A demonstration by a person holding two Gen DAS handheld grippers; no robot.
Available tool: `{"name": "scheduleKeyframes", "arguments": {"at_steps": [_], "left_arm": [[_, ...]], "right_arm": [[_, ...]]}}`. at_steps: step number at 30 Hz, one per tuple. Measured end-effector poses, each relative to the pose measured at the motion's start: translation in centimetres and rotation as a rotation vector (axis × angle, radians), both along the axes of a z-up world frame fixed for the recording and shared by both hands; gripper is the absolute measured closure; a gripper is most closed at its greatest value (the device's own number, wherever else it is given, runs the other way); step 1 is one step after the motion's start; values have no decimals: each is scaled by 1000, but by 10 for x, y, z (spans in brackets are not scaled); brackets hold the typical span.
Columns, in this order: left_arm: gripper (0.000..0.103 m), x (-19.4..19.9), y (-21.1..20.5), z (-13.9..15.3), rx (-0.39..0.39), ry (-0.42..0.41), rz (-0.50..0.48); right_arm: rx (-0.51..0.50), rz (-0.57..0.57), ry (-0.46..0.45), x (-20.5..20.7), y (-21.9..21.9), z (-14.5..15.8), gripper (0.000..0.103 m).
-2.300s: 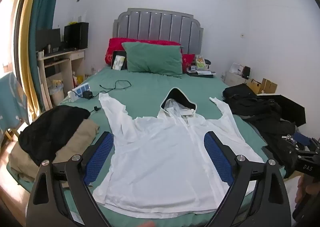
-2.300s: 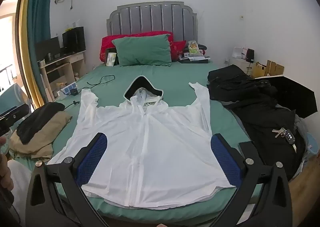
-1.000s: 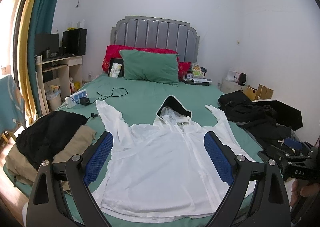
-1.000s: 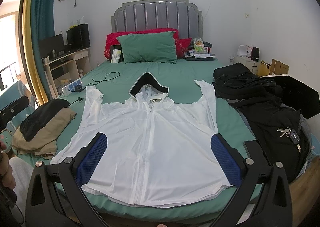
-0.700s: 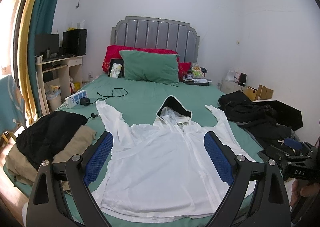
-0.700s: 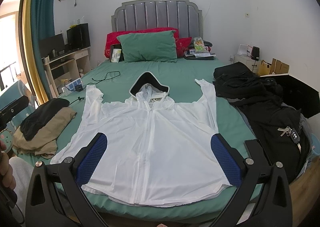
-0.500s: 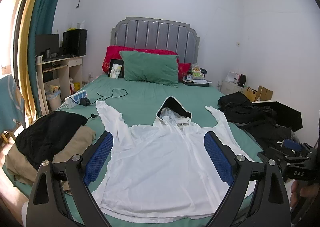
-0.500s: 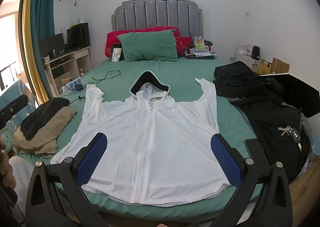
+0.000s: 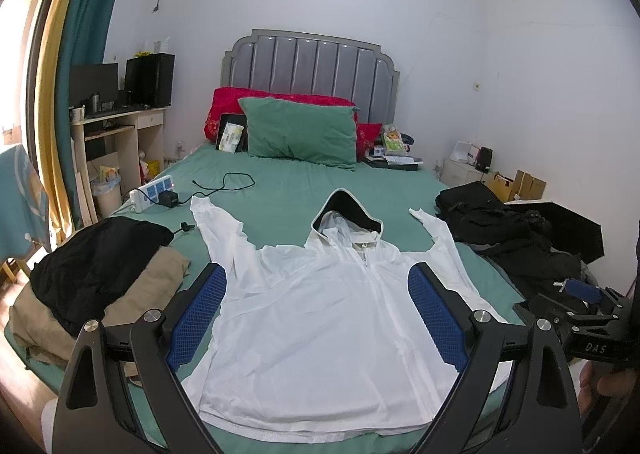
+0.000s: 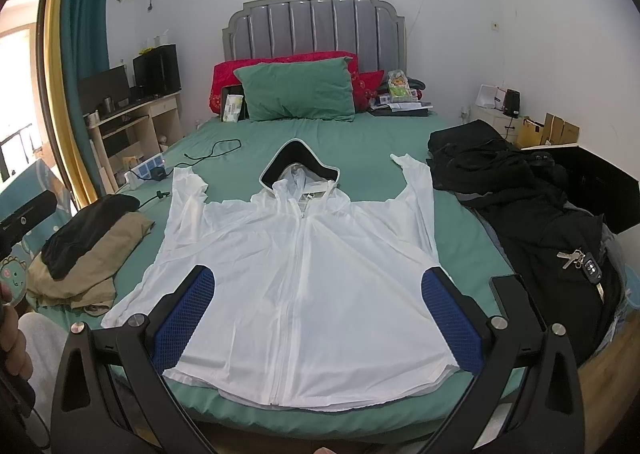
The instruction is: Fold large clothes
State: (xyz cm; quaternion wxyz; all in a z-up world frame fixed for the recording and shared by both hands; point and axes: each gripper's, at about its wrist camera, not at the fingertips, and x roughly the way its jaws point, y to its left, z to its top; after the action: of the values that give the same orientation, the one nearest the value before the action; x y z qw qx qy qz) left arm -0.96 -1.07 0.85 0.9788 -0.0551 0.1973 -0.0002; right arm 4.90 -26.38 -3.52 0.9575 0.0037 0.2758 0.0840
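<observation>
I hold both my left gripper (image 9: 316, 318) and right gripper (image 10: 318, 310) wide apart, empty, above the white hooded jacket (image 10: 300, 270), spread flat for folding.

Soft daylight from left, sharp, fisheye-bent edges

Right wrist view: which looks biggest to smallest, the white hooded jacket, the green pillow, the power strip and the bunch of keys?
1. white hooded jacket
2. green pillow
3. power strip and bunch of keys: they look alike, and the keys lie nearer the camera, so no ranking.
</observation>
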Motion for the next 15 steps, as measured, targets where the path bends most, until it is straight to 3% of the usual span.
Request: {"name": "scheduleKeyframes", "arguments": {"at_steps": [15], "left_arm": [[9, -2, 4, -2, -7, 0, 1]], "right_arm": [[7, -2, 8, 1, 0, -2, 1]]}}
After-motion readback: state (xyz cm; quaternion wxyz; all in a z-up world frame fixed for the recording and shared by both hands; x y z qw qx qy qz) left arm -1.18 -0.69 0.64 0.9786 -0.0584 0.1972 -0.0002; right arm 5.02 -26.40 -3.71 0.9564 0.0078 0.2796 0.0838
